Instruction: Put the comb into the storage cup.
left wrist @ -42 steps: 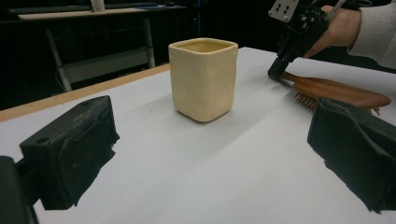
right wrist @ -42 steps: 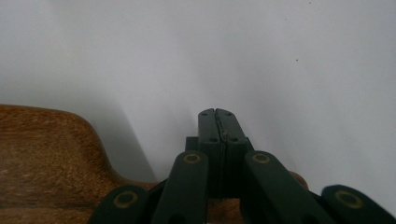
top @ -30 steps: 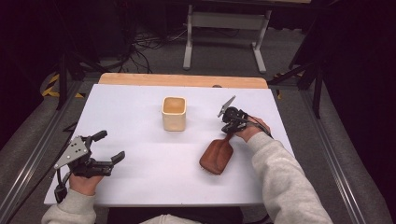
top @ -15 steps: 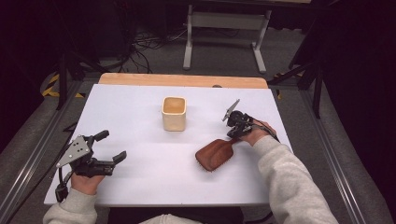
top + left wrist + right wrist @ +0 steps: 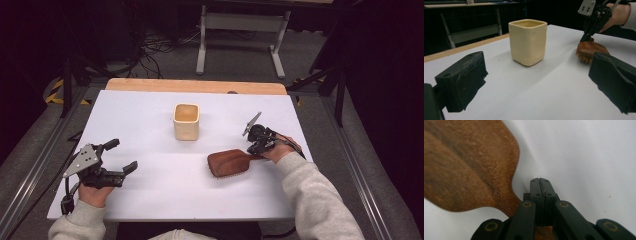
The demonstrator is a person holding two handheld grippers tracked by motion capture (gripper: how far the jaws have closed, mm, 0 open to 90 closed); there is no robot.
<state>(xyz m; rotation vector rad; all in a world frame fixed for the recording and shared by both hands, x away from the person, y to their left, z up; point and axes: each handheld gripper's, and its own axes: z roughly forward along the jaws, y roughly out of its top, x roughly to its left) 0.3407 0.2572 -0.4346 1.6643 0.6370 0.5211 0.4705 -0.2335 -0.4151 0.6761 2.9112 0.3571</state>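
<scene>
Because the right gripper [image 5: 258,145] has its jaws pinched tight on only the narrow handle of the wooden hairbrush [image 5: 229,162], lying bristles-down on the worktop [image 5: 150,100] right of the cream cup [image 5: 186,121], the head may pivot or slip; the left gripper [image 5: 119,156] rests wide open, holding nothing.

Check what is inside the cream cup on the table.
The cream square cup stands upright and open-topped; the high view shows only its yellowish inner walls, with nothing sticking out. Its bottom is in shadow, so something small could lie there unseen.
</scene>
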